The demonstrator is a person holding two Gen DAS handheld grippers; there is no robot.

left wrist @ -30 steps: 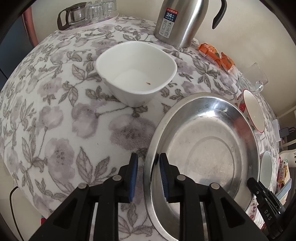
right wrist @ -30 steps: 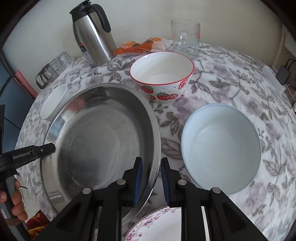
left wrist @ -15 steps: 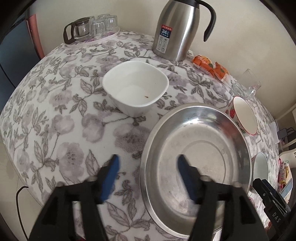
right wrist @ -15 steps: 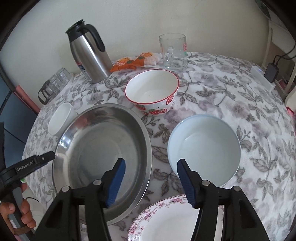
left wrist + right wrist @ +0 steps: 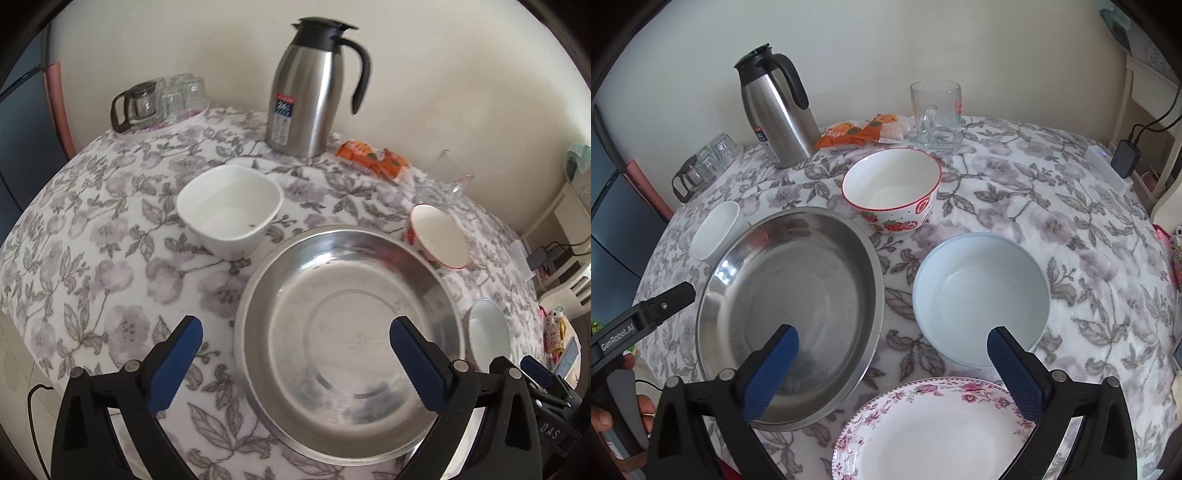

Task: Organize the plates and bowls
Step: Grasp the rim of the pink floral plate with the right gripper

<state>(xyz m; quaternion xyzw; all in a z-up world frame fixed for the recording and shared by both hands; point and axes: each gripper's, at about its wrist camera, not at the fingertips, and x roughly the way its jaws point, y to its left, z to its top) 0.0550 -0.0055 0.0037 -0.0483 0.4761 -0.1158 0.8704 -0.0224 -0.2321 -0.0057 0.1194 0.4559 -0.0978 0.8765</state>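
The left gripper (image 5: 295, 350) stands with its jaws opening wide, empty, straddling the near-left rim of the round stainless-steel basin (image 5: 351, 339) below it. Ahead and left of it sits the square white ceramic bowl (image 5: 231, 210), apart from the basin. The right gripper (image 5: 892, 360) is likewise opening, holding nothing, the basin's right rim under its left pad. The pale blue round bowl (image 5: 980, 295) lies just ahead-right, nearer this hand; the pink-flowered plate (image 5: 923, 432) lies beneath its jaws.

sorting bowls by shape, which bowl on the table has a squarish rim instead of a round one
The plain white bowl beside the steel thermos. The strawberry bowl and pale blue bowl have round rims.
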